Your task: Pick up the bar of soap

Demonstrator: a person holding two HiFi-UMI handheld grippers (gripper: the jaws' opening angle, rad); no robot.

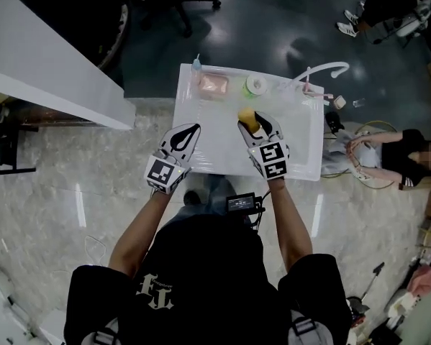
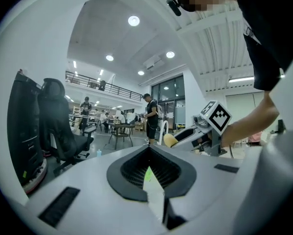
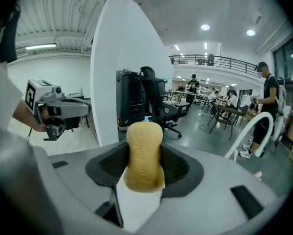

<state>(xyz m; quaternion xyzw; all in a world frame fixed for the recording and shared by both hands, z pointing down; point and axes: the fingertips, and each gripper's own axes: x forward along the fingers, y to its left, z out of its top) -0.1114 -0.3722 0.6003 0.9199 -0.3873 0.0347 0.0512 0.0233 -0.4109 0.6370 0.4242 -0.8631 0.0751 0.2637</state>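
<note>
The bar of soap (image 1: 247,116) is yellow and oblong, held up above the white table (image 1: 201,153). My right gripper (image 1: 252,119) is shut on it; in the right gripper view the soap (image 3: 144,155) stands upright between the black pads. The left gripper view shows the same soap (image 2: 170,140) sticking out of the right gripper's tip. My left gripper (image 1: 191,130) hovers over the table's left half, about a hand's width left of the soap. Its jaws (image 2: 148,173) are shut with nothing between them.
At the table's far edge are a small bottle (image 1: 196,65), a pink block (image 1: 214,85), a pale green roll (image 1: 256,85) and a white curved faucet (image 1: 323,70). A white counter (image 1: 42,56) runs at the left. A person (image 1: 395,149) sits on the floor at right.
</note>
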